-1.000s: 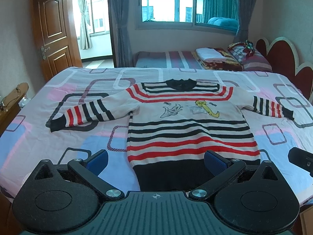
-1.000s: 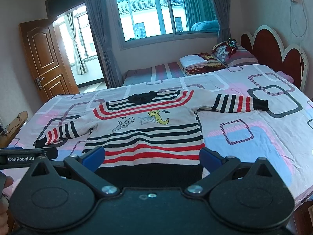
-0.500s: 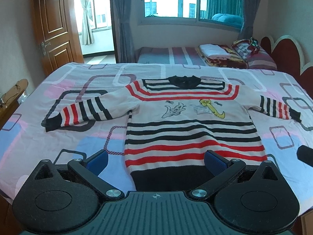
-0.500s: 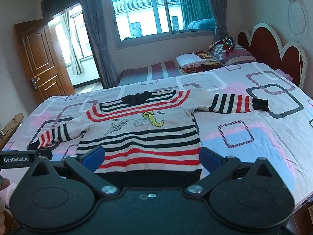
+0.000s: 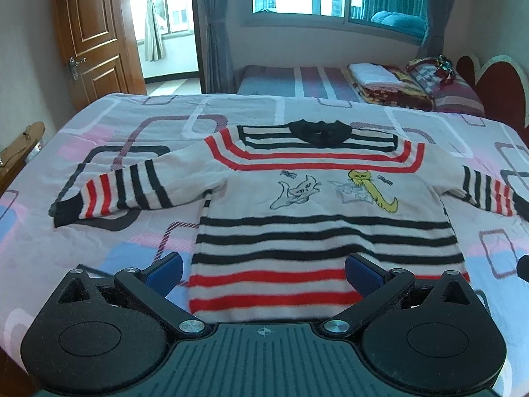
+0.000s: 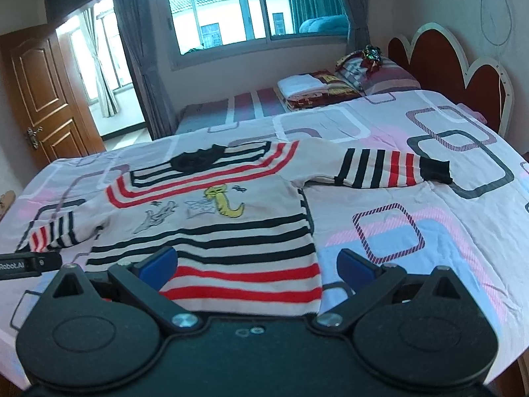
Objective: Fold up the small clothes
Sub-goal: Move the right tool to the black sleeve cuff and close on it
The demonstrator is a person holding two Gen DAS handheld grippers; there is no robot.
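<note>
A small striped sweater (image 5: 317, 211) (image 6: 211, 221) lies flat and face up on the bed, both sleeves spread out, with a black collar, red and black stripes and cartoon animals on the chest. My left gripper (image 5: 263, 273) hovers open over the sweater's lower left part, its blue pads (image 5: 165, 269) wide apart. My right gripper (image 6: 256, 266) hangs open above the lower right hem, and the sweater's right edge runs between its pads. The hem itself is hidden behind both gripper bodies. Neither gripper holds cloth.
The bedspread (image 6: 413, 218) has a pattern of pink and blue squares. Folded blankets and pillows (image 5: 390, 81) lie on a second bed under the window. A red headboard (image 6: 463, 79) stands at right, a wooden door (image 5: 89, 33) at left. The left gripper's tip (image 6: 23, 264) shows in the right wrist view.
Both grippers have moved forward and lower over the sweater, so its black hem has slipped out of sight beneath them. The jaws stay open.
</note>
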